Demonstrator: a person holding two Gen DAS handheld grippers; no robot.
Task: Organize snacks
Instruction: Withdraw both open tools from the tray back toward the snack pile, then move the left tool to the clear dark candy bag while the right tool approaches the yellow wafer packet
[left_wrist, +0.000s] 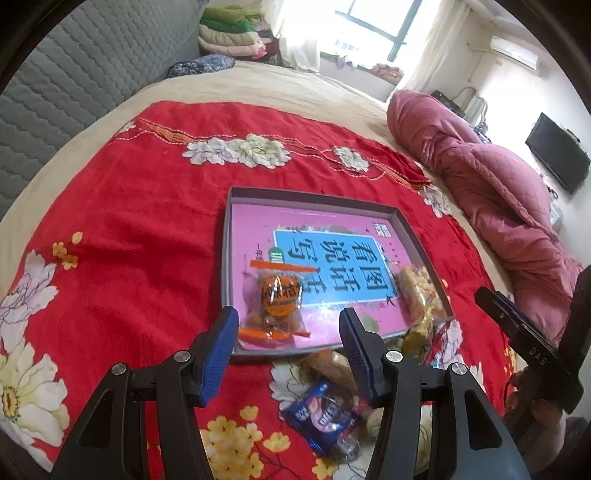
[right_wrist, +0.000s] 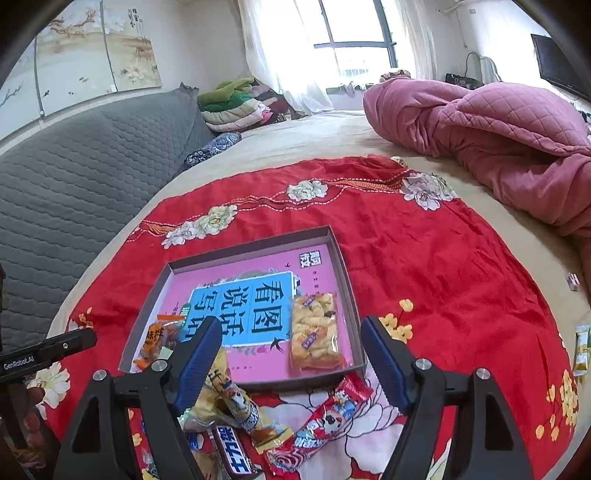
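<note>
Setting: a red floral cloth (right_wrist: 443, 266) spread over a bed, a shallow box tray (right_wrist: 345, 273) lying on it with a pink book cover as its floor.
Already in the tray: a clear packet of orange-labelled snacks (left_wrist: 275, 295) at the near left corner and a yellow cracker packet (right_wrist: 314, 332) along the right wall, its long axis running front to back.
Still loose: a heap of wrapped snacks on the cloth just in front of the tray's near wall, among them a blue wrapped bar (left_wrist: 321, 413), a yellow wrapped stick (right_wrist: 240, 406) and a red cartoon-printed packet (right_wrist: 325, 417); one more packet (right_wrist: 581, 347) lies well apart at the far right of the cloth.
Left gripper (left_wrist: 291, 343): jaws spread and empty, poised above the tray's near edge, the blue wrapped bar below and nearer the camera than its fingertips.
Right gripper (right_wrist: 291, 354): jaws spread wide with nothing between the pads, angled down over the same heap.
Key relation: the red cartoon-printed packet lies slanted between the right jaws' lines, its long axis running diagonally toward the tray's near right corner; it sits squarely under the right gripper and looks the nearer reach for that hand.
Likely next: a descent and a pinch across the packet's short width, then a short carry forward over the near wall.
</note>
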